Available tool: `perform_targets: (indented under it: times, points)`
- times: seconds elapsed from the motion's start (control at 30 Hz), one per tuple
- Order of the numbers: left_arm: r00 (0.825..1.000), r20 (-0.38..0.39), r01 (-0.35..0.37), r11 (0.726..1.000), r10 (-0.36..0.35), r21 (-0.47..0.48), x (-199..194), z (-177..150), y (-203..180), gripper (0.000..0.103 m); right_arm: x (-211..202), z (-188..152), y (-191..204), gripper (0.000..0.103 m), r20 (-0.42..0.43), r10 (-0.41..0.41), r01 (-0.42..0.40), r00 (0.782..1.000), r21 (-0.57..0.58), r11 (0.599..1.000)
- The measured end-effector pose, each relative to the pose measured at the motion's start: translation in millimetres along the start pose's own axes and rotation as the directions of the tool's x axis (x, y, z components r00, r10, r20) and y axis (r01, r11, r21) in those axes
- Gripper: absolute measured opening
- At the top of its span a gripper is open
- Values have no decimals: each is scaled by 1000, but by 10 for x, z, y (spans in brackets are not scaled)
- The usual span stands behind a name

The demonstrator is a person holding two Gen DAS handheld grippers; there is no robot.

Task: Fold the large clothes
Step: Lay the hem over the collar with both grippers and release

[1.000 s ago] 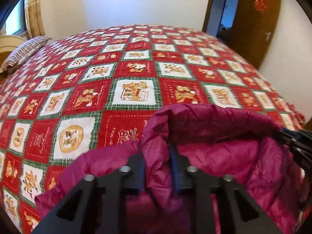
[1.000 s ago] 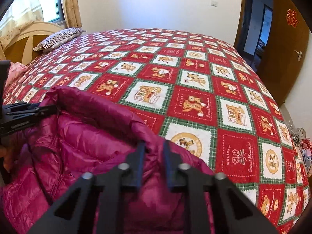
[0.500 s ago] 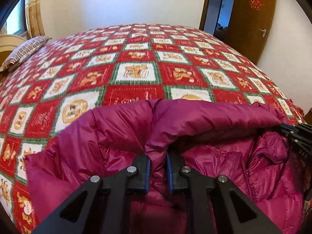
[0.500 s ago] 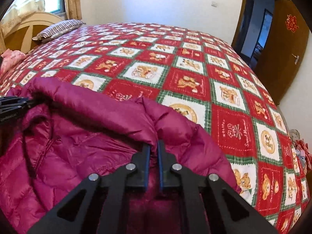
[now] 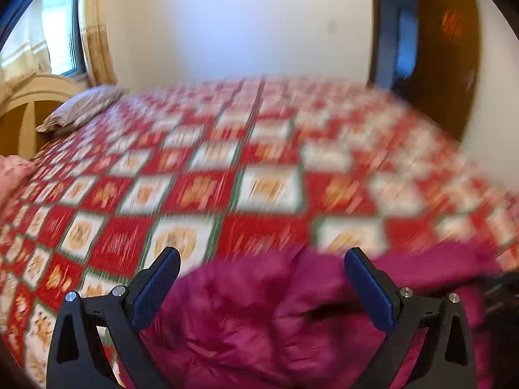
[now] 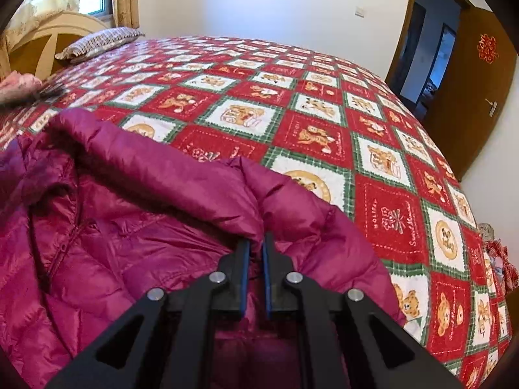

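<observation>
A magenta puffer jacket [image 6: 136,214] lies on the bed with its top part folded over. In the right wrist view my right gripper [image 6: 255,246] is shut on the jacket's folded edge, fabric pinched between the blue pads. In the blurred left wrist view my left gripper [image 5: 261,259] is wide open and empty, raised just above the jacket [image 5: 259,317], which lies between and below its fingers [image 5: 155,288].
The bed has a red, white and green patchwork quilt [image 6: 324,123]. A striped pillow [image 6: 97,43] and a wooden headboard [image 6: 48,35] are at the far left. A pink cloth [image 6: 16,87] lies at the left edge. A brown door [image 6: 467,74] stands open on the right.
My left gripper has opened, let go of the jacket and lifted, moving fast. My right gripper stays shut on the folded edge, which now lies lower on the bed.
</observation>
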State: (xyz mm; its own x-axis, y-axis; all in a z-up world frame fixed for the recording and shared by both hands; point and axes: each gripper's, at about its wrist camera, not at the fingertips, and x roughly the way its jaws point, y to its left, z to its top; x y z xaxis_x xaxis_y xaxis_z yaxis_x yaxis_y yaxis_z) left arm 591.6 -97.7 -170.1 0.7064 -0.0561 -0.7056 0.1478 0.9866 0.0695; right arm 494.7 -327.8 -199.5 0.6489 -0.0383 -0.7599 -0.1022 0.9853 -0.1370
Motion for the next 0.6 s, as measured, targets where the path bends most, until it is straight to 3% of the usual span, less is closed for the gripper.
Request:
perform_targets:
  times: [0.1, 0.2, 0.27, 0.37, 0.47, 0.53, 0.6]
  points:
    - [995, -104, 1, 1000, 1, 13, 237, -216, -16, 101, -172, 14, -59, 18, 35, 19, -20, 999, 22, 1000]
    - [997, -78, 16, 1000, -14, 18, 176, -239, -15, 101, -424, 51, -106, 38, 79, 22, -25, 997, 39, 999]
    - [998, -50, 37, 999, -37, -10, 68, -170, 9, 101, -640, 103, -143, 43, 129, 14, -23, 992, 69, 997]
    - [994, 55, 99, 994, -96, -56, -204, -36, -1, 101, -831, 262, -144, 50, 198, 6, -33, 980, 133, 991]
    - [975, 122, 195, 980, -188, -43, -358, 109, -146, 101, -708, 478, -34, 50, 195, 22, -53, 981, 155, 987]
    - [965, 96, 247, 969, -243, -28, -288, 106, -259, 101, -506, 564, 95, 49, 168, 39, -65, 985, 153, 986]
    - [967, 42, 250, 968, -250, -12, -107, 18, -356, 101, -250, 569, 197, 44, 115, 69, -87, 991, 159, 983]
